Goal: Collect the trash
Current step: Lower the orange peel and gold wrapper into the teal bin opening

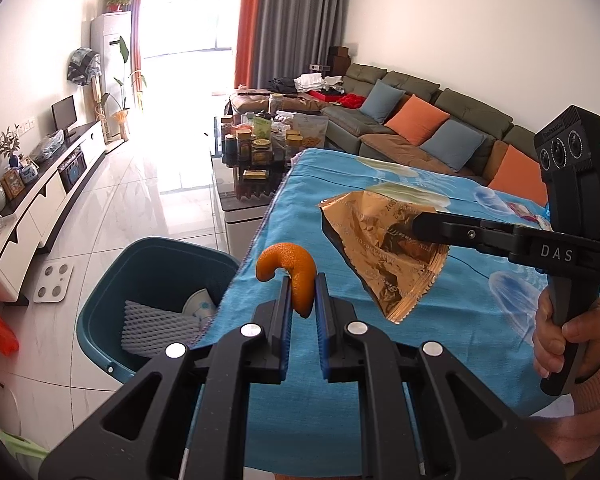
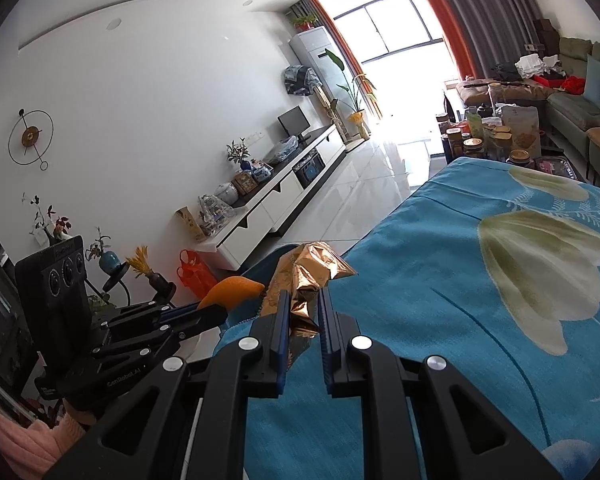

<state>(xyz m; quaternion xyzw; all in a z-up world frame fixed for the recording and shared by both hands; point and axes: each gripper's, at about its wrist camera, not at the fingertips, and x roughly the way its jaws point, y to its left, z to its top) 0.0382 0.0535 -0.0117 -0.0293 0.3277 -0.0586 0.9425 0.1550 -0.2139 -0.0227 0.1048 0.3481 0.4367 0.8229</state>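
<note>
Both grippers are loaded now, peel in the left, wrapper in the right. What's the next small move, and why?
Probably carry the left gripper a little further left, out over the bin. It is shut on the peel, which hangs just above the table's edge, not over the bin's opening. The right gripper, shut on the wrapper, can follow.

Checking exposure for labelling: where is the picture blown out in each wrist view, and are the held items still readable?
Left wrist view: window and floor below it wash out white; orange peel and gold wrapper stay sharp. Right wrist view: window glares likewise; wrapper clear, straight edges bend at the rim.
</note>
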